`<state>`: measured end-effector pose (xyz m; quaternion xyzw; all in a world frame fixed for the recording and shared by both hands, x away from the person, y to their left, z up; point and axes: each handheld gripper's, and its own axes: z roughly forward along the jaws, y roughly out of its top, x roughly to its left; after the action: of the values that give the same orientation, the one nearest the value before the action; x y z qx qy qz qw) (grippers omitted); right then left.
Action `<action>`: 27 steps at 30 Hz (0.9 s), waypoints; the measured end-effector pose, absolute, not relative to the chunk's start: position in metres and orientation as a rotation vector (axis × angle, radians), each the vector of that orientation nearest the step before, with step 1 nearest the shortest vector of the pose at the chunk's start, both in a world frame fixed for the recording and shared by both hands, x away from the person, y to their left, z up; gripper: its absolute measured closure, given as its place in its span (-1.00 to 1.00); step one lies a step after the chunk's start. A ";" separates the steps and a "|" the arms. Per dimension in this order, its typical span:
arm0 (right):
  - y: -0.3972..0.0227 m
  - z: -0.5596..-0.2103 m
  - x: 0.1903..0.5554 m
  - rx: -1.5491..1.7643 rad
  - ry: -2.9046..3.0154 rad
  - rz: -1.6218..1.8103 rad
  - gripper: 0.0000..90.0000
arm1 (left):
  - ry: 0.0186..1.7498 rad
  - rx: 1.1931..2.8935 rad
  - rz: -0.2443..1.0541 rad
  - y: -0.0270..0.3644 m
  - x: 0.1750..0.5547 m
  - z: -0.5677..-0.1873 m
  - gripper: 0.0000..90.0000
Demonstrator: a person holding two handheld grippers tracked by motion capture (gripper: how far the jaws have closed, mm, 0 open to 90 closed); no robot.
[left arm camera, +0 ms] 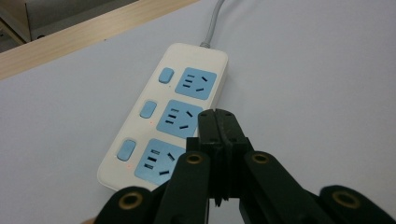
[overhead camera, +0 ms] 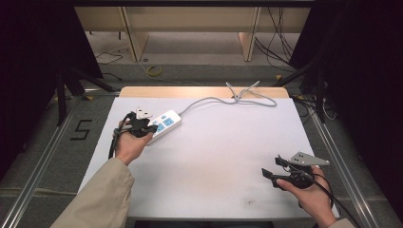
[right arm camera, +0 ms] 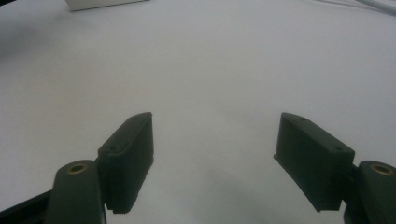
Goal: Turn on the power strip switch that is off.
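A: Where are we w/ the power strip (left arm camera: pixel 164 116)?

B: It lies at the far left of the white table (overhead camera: pixel 214 156), cord (overhead camera: pixel 223 98) trailing off toward the far edge and looping there. Our left gripper (left arm camera: pixel 216 122) sits right over its near end, jaws pressed together w/ nothing between them, tips above the middle and nearest sockets.

A: Pressing a switch, or a socket?

B: We'd guess a poke w/ the closed tips at a switch, but we can't tell if they touch the strip; the gripper view looks along the jaws and hides any gap. All three sockets look unused, no plug in any. So we judge the job barely started.

A: And our right gripper (overhead camera: pixel 274 167)?

B: At the near right of the table, well apart from the strip, jaws spread wide, holding nothing, bare tabletop under them.

A: Surroundings?

B: White sheet on a wooden top, metal rails either side, grey floor w/ a "5" (overhead camera: pixel 81 129) marked at left, cables and wooden furniture legs beyond, dark drapes at both sides.
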<state>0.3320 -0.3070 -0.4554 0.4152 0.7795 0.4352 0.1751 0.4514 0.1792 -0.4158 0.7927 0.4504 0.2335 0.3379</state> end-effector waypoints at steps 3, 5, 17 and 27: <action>-0.307 -0.455 0.331 1.175 2.212 1.233 -0.37 | 1.179 2.069 0.608 0.178 0.455 -0.417 1.00; -0.307 -0.455 0.331 1.175 2.213 1.233 -0.37 | 1.178 2.074 0.611 0.177 0.458 -0.417 1.00; -0.306 -0.456 0.331 1.172 2.216 1.235 -0.37 | 1.188 2.096 0.604 0.172 0.474 -0.418 1.00; -0.306 -0.456 0.331 1.171 2.218 1.239 -0.38 | 1.213 2.097 0.603 0.172 0.489 -0.412 1.00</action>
<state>0.3310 -0.3056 -0.4559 0.4123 0.7811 0.4366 0.1713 0.4890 0.1716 -0.4124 0.7967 0.4607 0.2290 0.3172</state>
